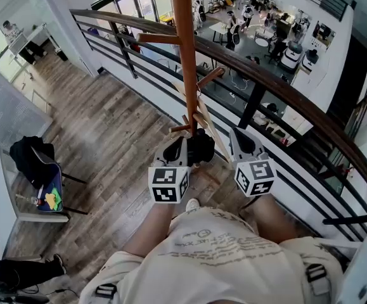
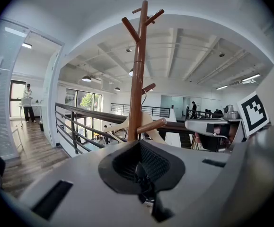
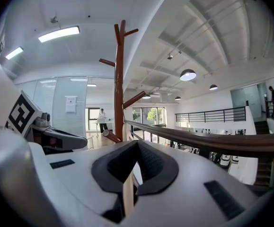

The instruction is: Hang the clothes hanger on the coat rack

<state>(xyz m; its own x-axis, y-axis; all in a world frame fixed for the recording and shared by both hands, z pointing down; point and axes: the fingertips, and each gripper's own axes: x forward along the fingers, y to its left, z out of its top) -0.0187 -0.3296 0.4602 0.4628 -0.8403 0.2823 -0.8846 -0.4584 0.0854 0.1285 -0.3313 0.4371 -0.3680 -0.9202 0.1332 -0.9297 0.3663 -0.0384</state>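
Holding one arm of the wooden hanger [image 3: 127,198], the right gripper [image 3: 132,174] is squeezing it tight between its jaws. The hanger is reaching up to the brown coat rack [image 1: 184,56], right by a low peg [image 1: 210,78] and near the dark railing [image 1: 297,103]. The left gripper [image 2: 144,170] is waiting beside the pole with its jaws pressed together, gripping nothing.

The left gripper [image 1: 184,143] and right gripper [image 1: 241,138] have pale grey shells, black ribbed pads and black-and-white marker cubes [image 1: 168,184]. The person wears a cream printed T-shirt [image 1: 215,252] with black-buckled straps [image 1: 106,290].
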